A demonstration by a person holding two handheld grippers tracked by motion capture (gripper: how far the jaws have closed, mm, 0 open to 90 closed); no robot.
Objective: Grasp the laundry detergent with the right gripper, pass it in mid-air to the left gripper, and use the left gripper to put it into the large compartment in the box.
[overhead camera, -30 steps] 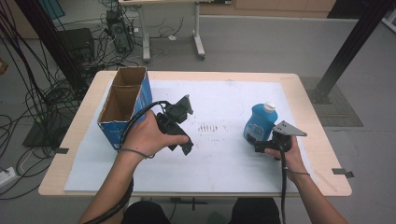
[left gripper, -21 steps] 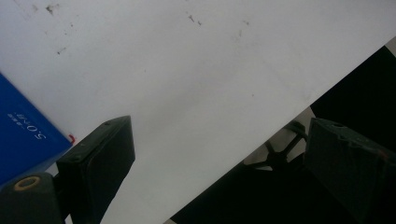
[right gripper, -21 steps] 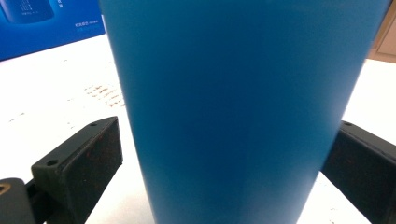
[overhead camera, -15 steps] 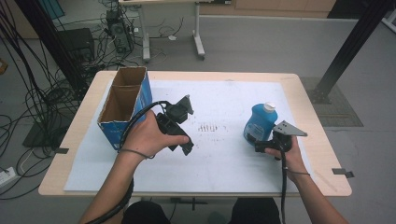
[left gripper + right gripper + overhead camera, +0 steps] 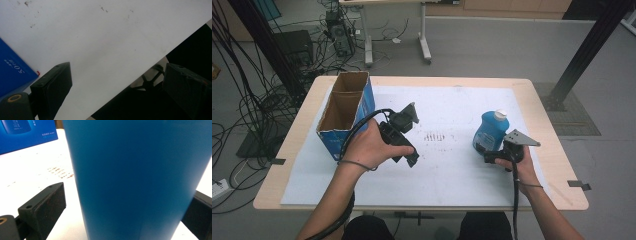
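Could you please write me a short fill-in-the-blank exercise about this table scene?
1. The blue plastic bottle has a ____ cap.
2. The bottle stands between the jaws of the ____ gripper.
3. The open cardboard box has blue sides and stands at the table's ____ end.
4. The left gripper has nothing between its ____.

Missing words: white; right; left; jaws

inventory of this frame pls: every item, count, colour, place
bottle: 1, blue with white cap, upright at right of sheet, between the right gripper's jaws; left pad stands clear, right contact unclear
cardboard box: 1, blue outside, brown inside, open top, left side of sheet
sheet: 1, white, covers most of the table, small reddish marks mid-sheet
table: 1, light wood
desk: 1, white legs, behind the table
cables: many, black, floor at left
left gripper: 1, black, open, nothing between jaws, beside the box
right gripper: 1, black, at bottle
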